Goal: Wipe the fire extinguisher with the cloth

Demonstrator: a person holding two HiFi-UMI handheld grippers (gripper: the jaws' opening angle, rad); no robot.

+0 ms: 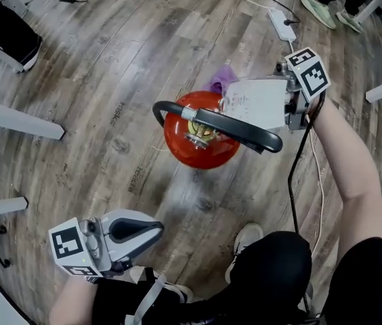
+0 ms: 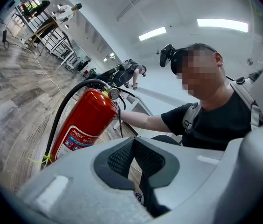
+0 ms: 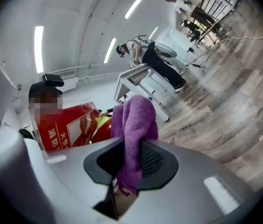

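The left gripper, dark ribbed pads pressed together with nothing between them, fills the foreground. Behind it a red fire extinguisher stands on the wood-plank floor, a black hose arcing down its left side (a yellow tie near the lower end). Right of the extinguisher, a person in a black T-shirt stretches an arm toward its pressure gauge.

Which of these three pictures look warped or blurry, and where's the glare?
Head view: mildly warped, sharp on the fire extinguisher, with a pale sheen on the floor beside it. Left gripper view: fisheye with dark corners, ceiling lights blown out. Right gripper view: same fisheye, floor streaked by blur, purple cloth fairly crisp.
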